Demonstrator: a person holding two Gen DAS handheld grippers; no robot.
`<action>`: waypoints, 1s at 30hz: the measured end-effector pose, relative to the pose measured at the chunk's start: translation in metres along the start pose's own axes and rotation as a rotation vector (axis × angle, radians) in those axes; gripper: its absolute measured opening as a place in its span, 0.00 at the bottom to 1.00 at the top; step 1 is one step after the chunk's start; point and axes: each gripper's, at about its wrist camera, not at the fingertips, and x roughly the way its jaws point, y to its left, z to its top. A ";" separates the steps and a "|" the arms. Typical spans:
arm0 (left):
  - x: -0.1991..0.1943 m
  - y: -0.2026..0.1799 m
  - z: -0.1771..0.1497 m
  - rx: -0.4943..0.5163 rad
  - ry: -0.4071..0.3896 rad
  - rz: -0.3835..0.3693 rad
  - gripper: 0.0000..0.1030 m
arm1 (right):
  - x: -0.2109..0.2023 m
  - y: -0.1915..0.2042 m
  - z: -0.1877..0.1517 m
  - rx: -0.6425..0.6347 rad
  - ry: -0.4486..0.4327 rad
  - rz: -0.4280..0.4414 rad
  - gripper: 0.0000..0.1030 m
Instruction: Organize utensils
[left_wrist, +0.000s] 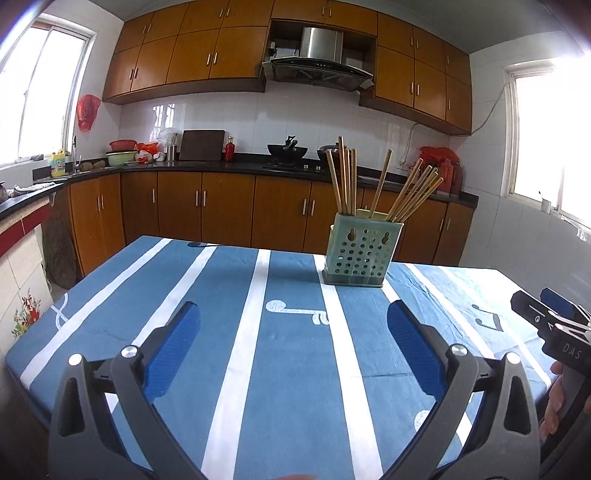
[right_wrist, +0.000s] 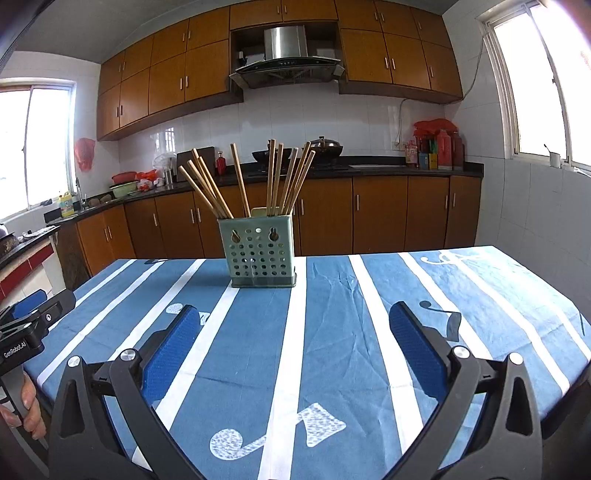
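Note:
A green perforated utensil holder (left_wrist: 359, 254) stands upright on the blue striped tablecloth (left_wrist: 291, 369), with several wooden chopsticks (left_wrist: 347, 181) leaning in it. It also shows in the right wrist view (right_wrist: 258, 253), with the chopsticks (right_wrist: 251, 181) fanned out. My left gripper (left_wrist: 291, 321) is open and empty, held low over the cloth, short of the holder. My right gripper (right_wrist: 291, 325) is open and empty too, facing the holder from the near side. Each gripper shows at the edge of the other's view.
The table's far edge lies just behind the holder. Beyond it stand wooden kitchen cabinets (left_wrist: 221, 210), a dark counter with pots (left_wrist: 287, 149) and a range hood. Windows are at both sides. The tablecloth (right_wrist: 332, 350) has white stripes and music-note prints.

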 end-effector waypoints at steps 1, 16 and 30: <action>-0.001 -0.001 -0.002 0.007 -0.002 0.003 0.96 | 0.000 0.000 0.000 0.002 0.000 0.001 0.98; 0.000 -0.006 -0.011 0.022 0.020 0.012 0.96 | -0.001 0.002 -0.007 -0.001 0.010 -0.002 0.98; 0.003 -0.008 -0.011 0.021 0.027 0.013 0.96 | -0.001 0.000 -0.010 0.008 0.014 0.000 0.98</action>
